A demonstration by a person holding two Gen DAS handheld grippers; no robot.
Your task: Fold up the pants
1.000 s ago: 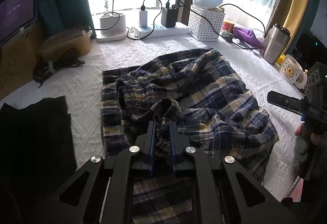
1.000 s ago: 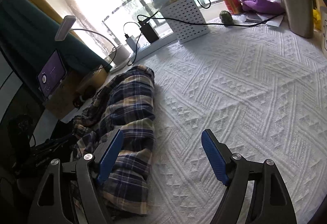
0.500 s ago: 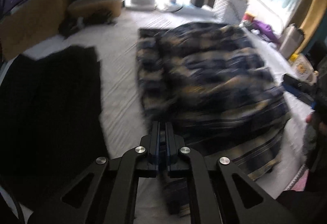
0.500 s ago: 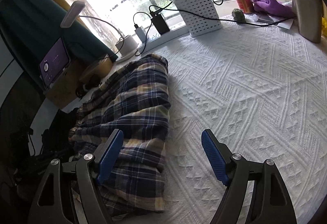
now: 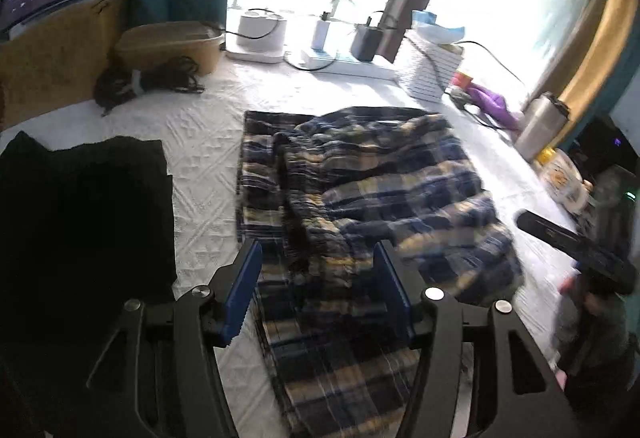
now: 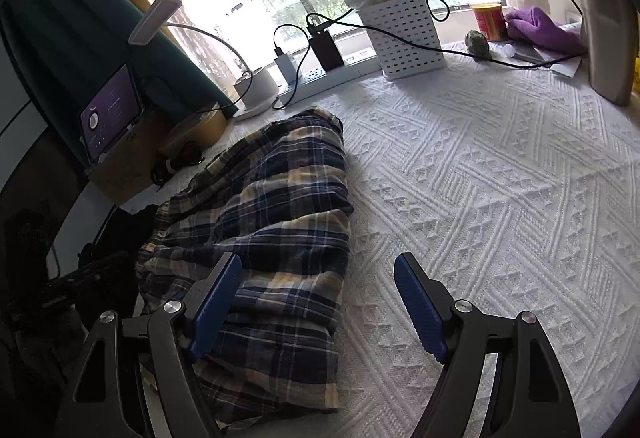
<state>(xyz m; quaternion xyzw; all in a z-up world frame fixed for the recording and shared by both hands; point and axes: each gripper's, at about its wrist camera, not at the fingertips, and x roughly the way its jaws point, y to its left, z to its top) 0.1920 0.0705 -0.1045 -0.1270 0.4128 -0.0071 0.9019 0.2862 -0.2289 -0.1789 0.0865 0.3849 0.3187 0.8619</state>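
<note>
While the navy-and-yellow plaid cotton pants [image 5: 360, 198] lie bunched on the white textured bench cover [image 6: 500, 198], the left gripper [image 5: 316, 294] is opening its fingers above them, pinching nothing; the right gripper [image 6: 318, 302] holds its fingers spread, empty, at their edge.

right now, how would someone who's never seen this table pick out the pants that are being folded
Start at the bright window, then come down onto the white textured cloth in front of it. The plaid pants lie crumpled in its middle. Their navy, yellow and white check sets them apart from the plain black garment lying flat beside them.
</note>
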